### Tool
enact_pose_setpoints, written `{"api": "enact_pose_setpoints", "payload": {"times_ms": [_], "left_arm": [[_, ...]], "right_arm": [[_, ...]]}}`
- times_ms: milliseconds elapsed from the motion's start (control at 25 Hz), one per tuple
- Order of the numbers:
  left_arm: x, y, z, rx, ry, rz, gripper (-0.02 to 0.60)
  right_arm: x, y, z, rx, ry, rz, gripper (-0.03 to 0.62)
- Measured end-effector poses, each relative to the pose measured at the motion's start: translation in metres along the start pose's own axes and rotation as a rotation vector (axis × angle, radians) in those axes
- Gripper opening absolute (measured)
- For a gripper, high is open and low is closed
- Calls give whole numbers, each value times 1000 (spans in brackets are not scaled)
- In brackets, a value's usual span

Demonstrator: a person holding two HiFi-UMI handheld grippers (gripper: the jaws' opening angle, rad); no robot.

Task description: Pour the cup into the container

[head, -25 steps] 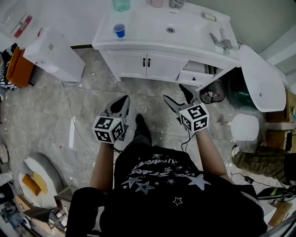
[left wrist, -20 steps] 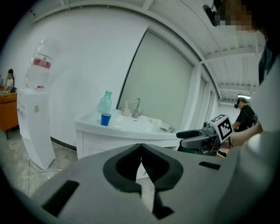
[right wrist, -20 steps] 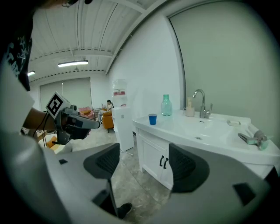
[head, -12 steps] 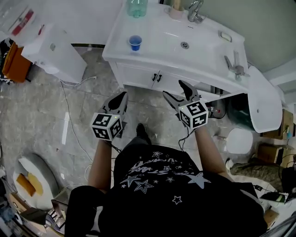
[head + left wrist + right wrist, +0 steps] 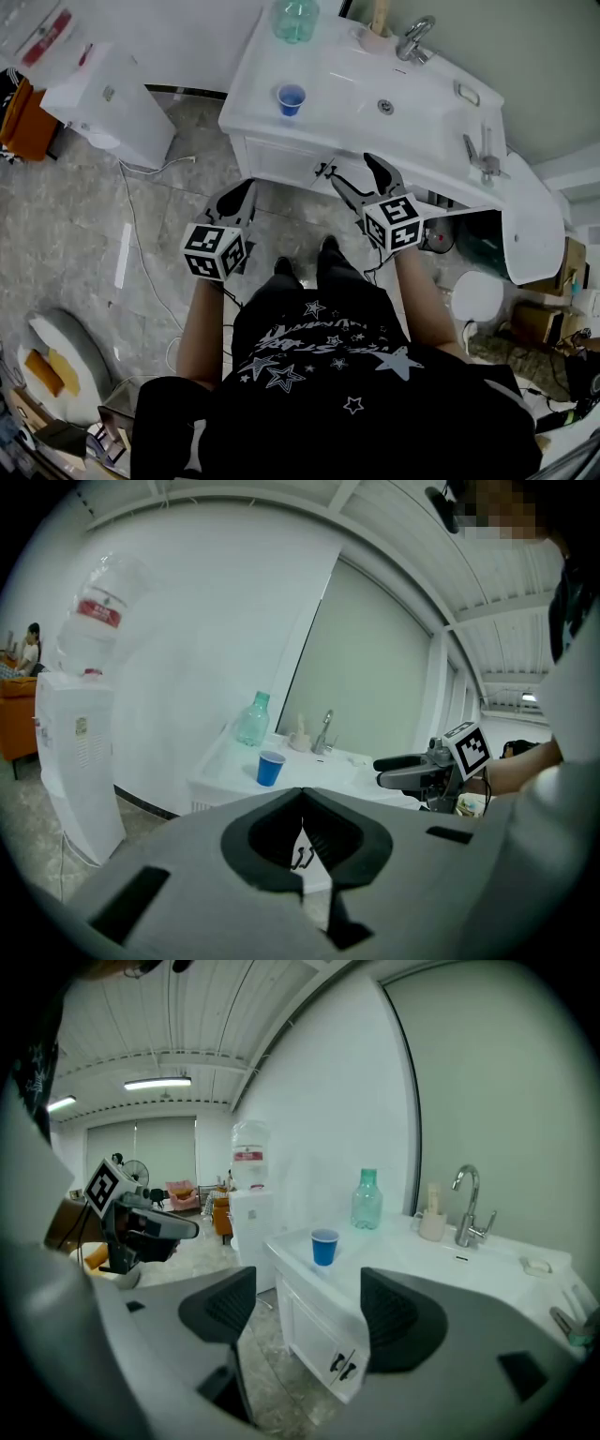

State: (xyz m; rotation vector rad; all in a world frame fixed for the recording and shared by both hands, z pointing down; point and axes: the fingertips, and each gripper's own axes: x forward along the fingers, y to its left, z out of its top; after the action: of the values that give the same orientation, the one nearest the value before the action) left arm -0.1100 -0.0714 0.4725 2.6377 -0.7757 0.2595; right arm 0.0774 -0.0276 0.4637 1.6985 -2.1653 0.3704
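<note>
**Cup Waits on Vanity as Grippers Close In**

The left gripper (image 5: pixel 236 200) hangs clenched on nothing. The blue cup (image 5: pixel 291 98) stands far off on the vanity top (image 5: pixel 258 80), left of the basin (image 5: pixel 422 103). The right gripper (image 5: pixel 353 171), spread and empty, should likely take it squarely and upright.

No word or number can be read for certain. The black shirt (image 5: pixel 314 361) carries white lettering above a scatter of stars, seen upside down and too blurred to spell out. The water jug (image 5: pixel 94 621) on the dispenser (image 5: pixel 70 752) wears a red label whose print is too small to make out. The cubes on the left gripper (image 5: pixel 247 189) and the right gripper (image 5: pixel 354 171) bear black-and-white square markers, which are patterns rather than letters or digits.
</note>
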Motion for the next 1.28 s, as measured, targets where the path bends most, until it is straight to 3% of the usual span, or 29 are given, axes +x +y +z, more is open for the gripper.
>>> {"api": "enact_pose_setpoints", "payload": {"times_ms": [240, 680, 1280], "left_arm": [[0, 19, 5, -19, -13, 58, 12], [28, 64, 30, -64, -38, 222, 12], [84, 104, 50, -102, -18, 342, 12]], "right_arm": [[35, -11, 12, -32, 2, 48, 344], [130, -42, 36, -136, 25, 236, 351], [219, -46, 12, -289, 127, 497, 368]]}}
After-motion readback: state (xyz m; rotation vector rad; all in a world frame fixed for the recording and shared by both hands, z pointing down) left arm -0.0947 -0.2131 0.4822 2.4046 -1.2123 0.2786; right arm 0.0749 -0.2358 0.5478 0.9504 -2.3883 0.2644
